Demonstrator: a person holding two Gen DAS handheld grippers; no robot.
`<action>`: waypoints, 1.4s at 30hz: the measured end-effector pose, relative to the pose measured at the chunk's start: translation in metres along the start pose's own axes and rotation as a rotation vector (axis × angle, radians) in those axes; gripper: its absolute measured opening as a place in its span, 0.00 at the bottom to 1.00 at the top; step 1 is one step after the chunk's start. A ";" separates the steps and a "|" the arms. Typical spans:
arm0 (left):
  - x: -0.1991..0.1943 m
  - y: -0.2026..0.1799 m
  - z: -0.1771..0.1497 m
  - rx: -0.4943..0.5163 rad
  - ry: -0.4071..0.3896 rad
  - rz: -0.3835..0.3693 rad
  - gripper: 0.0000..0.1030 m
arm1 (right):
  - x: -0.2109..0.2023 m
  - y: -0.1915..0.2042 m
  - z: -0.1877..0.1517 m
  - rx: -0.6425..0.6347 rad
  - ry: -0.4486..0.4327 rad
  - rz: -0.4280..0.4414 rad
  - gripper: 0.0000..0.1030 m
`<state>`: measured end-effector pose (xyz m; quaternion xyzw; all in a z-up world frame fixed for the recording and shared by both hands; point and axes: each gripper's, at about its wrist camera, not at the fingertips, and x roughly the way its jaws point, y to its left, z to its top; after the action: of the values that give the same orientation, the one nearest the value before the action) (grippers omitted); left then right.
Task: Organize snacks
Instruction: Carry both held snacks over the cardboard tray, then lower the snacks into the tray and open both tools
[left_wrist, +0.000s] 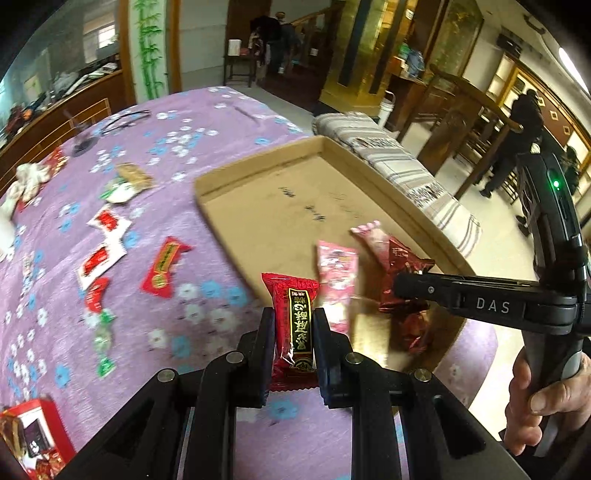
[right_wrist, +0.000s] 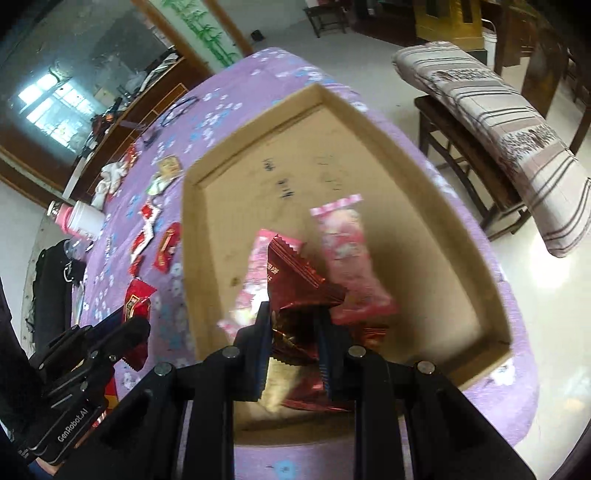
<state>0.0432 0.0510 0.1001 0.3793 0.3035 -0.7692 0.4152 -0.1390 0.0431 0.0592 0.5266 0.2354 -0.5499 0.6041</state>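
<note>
Red snack bar (left_wrist: 293, 325): upright between the left gripper's two black fingers, gold-and-black label facing the camera, over the purple cloth just short of the tray's near-left rim.
Left gripper (left_wrist: 293, 349): clamped on the red snack bar, both pads pressing its sides.
Dark red foil packet (right_wrist: 295, 295): crumpled, pinched between the right gripper's fingers, above the tray's near part.
Right gripper (right_wrist: 293, 354): closed on the dark red foil packet.
Pink packets (right_wrist: 349, 258): two, blurred, inside the tray, one at each side of the foil packet.
Cardboard tray (left_wrist: 201, 192): shallow, brown, faint dark marks on its floor, lying on the table.
Loose snacks (left_wrist: 164, 267): red, white and green wrappers scattered on the cloth left of the tray.
Table (left_wrist: 192, 110): covered with purple cloth, blue and white flowers.
Person's hand (left_wrist: 546, 398): wrapped around the right gripper's handle, at the right edge of the left wrist view.
Striped cushion (right_wrist: 517, 129): on a bench beyond the table.
</note>
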 end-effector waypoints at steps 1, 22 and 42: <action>0.003 -0.005 0.002 0.007 0.004 -0.008 0.18 | -0.001 -0.004 0.001 0.003 0.000 -0.003 0.21; 0.065 -0.064 0.010 0.092 0.112 -0.077 0.19 | 0.002 -0.044 0.016 -0.015 0.023 -0.052 0.23; 0.050 -0.067 0.006 0.126 0.066 -0.089 0.33 | -0.020 -0.046 0.013 0.033 -0.063 -0.068 0.32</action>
<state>-0.0355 0.0570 0.0715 0.4157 0.2846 -0.7917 0.3456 -0.1899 0.0470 0.0634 0.5106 0.2248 -0.5903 0.5834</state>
